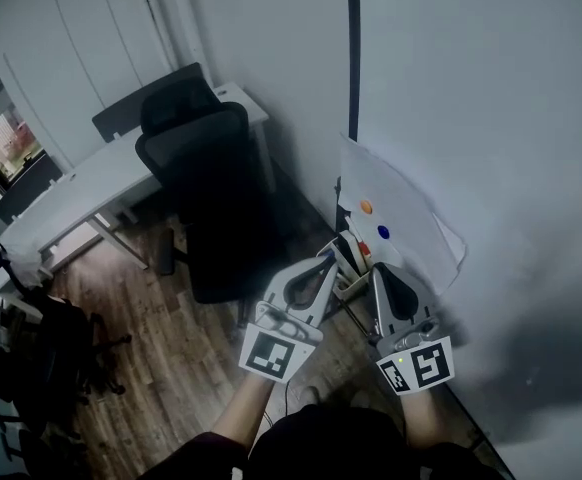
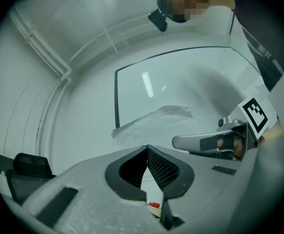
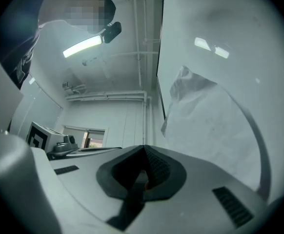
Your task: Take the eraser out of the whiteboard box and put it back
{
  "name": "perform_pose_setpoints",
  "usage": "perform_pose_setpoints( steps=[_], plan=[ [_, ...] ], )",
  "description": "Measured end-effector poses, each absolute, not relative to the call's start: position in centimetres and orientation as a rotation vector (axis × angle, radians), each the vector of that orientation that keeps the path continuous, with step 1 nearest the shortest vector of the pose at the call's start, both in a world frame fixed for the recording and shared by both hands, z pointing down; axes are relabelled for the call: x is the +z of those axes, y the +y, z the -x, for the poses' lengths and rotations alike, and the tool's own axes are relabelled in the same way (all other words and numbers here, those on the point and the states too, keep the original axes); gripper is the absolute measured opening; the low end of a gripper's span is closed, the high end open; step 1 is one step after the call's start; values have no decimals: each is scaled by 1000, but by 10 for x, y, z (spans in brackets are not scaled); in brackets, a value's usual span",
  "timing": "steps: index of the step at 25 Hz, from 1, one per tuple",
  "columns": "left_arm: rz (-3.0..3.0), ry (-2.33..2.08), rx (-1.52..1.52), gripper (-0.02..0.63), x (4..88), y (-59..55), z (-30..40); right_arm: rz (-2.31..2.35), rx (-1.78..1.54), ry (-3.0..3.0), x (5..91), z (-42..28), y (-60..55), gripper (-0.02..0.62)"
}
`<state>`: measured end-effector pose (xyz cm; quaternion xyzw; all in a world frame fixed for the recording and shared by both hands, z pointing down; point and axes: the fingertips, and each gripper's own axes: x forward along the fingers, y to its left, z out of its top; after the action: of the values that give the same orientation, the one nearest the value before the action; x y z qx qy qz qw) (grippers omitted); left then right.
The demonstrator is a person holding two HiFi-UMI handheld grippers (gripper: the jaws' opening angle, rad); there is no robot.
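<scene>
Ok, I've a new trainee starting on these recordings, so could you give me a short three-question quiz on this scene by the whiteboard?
1. True or false: the left gripper has its jaws wide apart.
2. Which colours are the two round dots on the paper hanging on the whiteboard? A) orange and blue B) green and yellow C) both black
3. Fill in: the black office chair stands beside a white ____.

Key: 1 false, its jaws are together. 2 A. 3 desk.
</scene>
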<state>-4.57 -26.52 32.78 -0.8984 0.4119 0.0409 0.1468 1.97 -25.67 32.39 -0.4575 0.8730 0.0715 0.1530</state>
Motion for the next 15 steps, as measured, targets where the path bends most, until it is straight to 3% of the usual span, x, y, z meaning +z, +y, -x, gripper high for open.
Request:
perform_pose_setpoints(
  steps=[15],
  plan=[
    [2545, 1233, 117, 5, 322, -257, 50, 1251, 217, 2522, 319, -17, -251, 3]
  ],
)
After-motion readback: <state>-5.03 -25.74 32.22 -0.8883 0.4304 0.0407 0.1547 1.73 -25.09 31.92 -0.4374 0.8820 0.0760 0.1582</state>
